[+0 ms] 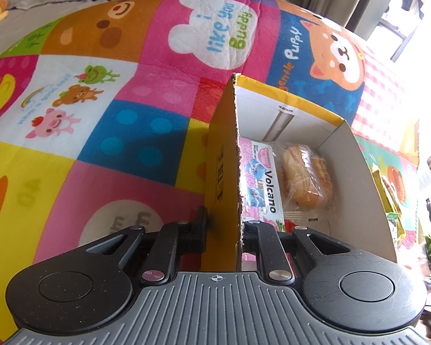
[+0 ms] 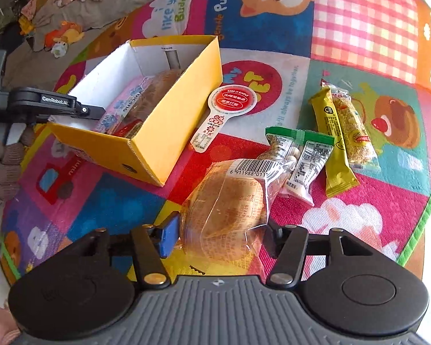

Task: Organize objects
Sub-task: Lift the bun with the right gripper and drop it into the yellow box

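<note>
Two tools, left tool (image 1: 224,224) pinching yellow box (image 2: 169,132) wall (white inside), right tool (image 2: 218,235) clamping clear-wrapped bun (image 2: 224,207).

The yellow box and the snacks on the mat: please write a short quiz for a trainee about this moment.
1. True or false: the left gripper has its jaws closed on a wall of the yellow box.
2. What sits between the jaws of the right gripper?
A. the wrapped bread
B. the red round label
C. the yellow stick packet
3. Fill in: inside the box, beside a wrapped cake, lies a pink pack printed with the word ____.

Key: 1 true; 2 A; 3 Volcano.
</note>
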A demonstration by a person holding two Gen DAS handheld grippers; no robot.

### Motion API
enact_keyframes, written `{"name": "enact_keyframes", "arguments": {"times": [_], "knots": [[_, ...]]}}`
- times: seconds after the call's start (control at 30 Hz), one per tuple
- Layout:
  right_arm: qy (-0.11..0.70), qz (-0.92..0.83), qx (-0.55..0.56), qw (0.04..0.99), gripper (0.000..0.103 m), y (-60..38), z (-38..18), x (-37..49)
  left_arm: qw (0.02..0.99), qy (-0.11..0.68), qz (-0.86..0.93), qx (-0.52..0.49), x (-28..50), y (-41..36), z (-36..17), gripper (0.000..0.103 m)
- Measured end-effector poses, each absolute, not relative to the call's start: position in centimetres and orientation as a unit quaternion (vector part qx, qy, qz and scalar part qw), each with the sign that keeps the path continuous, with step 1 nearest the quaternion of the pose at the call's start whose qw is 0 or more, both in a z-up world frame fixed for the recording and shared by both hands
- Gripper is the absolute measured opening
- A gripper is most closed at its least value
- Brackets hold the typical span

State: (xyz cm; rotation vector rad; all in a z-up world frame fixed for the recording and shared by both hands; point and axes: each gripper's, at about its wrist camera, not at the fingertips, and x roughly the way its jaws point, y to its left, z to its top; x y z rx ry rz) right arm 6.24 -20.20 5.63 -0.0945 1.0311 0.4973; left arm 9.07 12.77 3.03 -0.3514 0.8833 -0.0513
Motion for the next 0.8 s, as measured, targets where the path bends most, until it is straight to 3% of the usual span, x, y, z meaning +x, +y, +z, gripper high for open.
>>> {"name": "enact_keyframes", "arguments": {"times": [0.23,0.6,0.8], "knots": [[0.46,0.242,-0.031,0.854,0.057,-23.4,11.4,2.4,0.891,0.42,-0.024,-0.168,8.9,12.7,3.0,0.017],[0.306,0.299,-0.003,0.904,0.057,-22.7,23.5,-0.4,0.89,0.421,-0.029,-0.173,9.0,12.9,3.0,0.018],[0.317,0.334,0.003,0.888,0.057,-18.5,23.9,1.6,0.889,0.42,-0.032,-0.18,8.9,13.1,2.9,0.018]]}}
